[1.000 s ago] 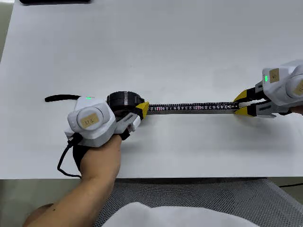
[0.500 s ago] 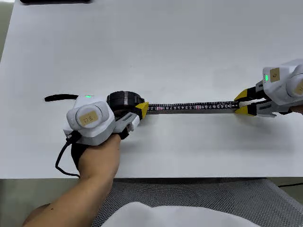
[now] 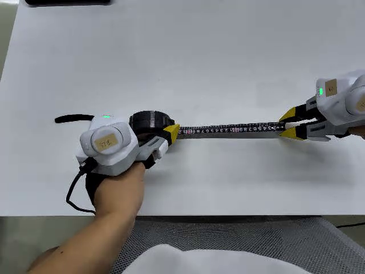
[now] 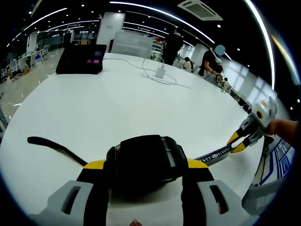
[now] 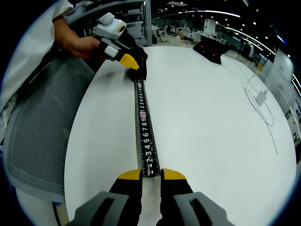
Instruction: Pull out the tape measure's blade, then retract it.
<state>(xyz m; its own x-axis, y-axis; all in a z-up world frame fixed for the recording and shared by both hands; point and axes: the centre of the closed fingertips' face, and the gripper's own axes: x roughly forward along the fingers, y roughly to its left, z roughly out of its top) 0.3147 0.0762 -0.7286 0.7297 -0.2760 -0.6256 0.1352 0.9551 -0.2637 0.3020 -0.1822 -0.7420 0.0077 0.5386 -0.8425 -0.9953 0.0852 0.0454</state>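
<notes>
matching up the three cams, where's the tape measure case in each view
Head view: tape measure case sits left of centre, mid-height.
Left gripper view: case is low centre, between that view's own jaws.
Right gripper view: case is near the top, left of centre.
Shared landmark: the numbered blade running out of the case.

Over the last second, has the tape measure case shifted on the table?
No. The tape measure case sits at the same spot against the table's near edge, clamped by the left hand-held gripper.
</notes>
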